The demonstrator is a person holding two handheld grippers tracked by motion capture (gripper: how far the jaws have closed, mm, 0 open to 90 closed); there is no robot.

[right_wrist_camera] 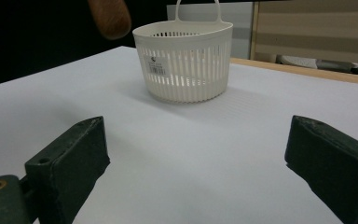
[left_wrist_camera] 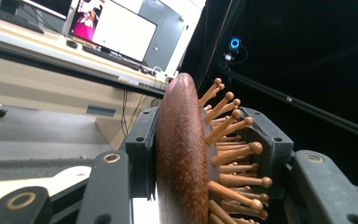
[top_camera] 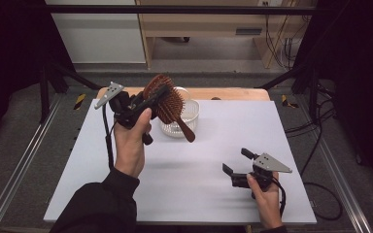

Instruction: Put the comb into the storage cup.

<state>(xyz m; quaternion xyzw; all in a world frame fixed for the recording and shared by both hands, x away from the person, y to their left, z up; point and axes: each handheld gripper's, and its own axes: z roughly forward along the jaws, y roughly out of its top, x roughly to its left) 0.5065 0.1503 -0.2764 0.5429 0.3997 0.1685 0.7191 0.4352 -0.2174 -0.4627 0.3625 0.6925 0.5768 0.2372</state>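
Left gripper [top_camera: 151,99] is pinching the brush [top_camera: 167,103] by its head — lowering handle-first into the basket [top_camera: 190,112] is advisable; right gripper [top_camera: 235,162] is idling, spread.

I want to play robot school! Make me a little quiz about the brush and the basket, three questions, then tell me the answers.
1. True or false: the left gripper is shut on the wooden hairbrush.
2. Where is the hairbrush? A) lying flat on the table B) held up in the air near the white basket C) inside the basket
3. Fill in the gap: the jaws of the right gripper are ____, with nothing between them.

Key: 1 true; 2 B; 3 open
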